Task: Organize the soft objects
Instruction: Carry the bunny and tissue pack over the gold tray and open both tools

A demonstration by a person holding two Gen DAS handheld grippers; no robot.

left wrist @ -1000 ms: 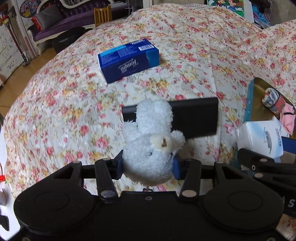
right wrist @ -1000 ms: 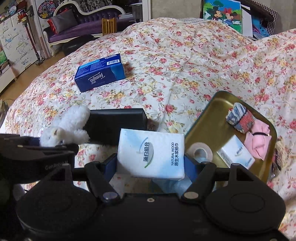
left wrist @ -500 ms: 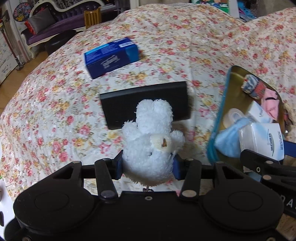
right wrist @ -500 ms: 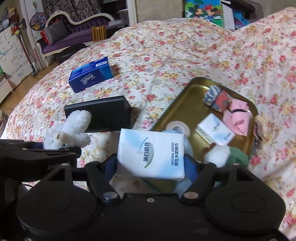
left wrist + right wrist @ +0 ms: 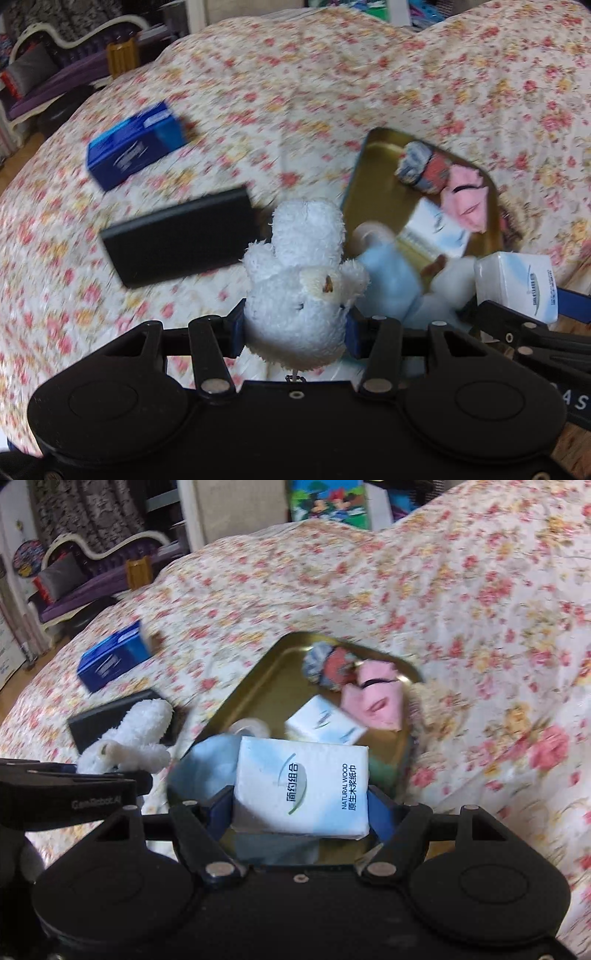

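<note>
Left claw: pinching a white plush toy by its body, held above the floral bedspread.
Right claw: pinching a white tissue pack across its sides, held over the near end of the gold tray.
Tray contents: small tissue pack at centre, pink cloth and patterned fabric roll toward 1 o'clock, tape roll, light-blue soft item at 7 o'clock.
On the bed at 10 o'clock from the tray: black box, blue tissue box.

Left gripper: matte black body, two round bosses, silver pivot screws, blue pads. Right gripper: same build. White lettering on the black arms, partly legible.
</note>
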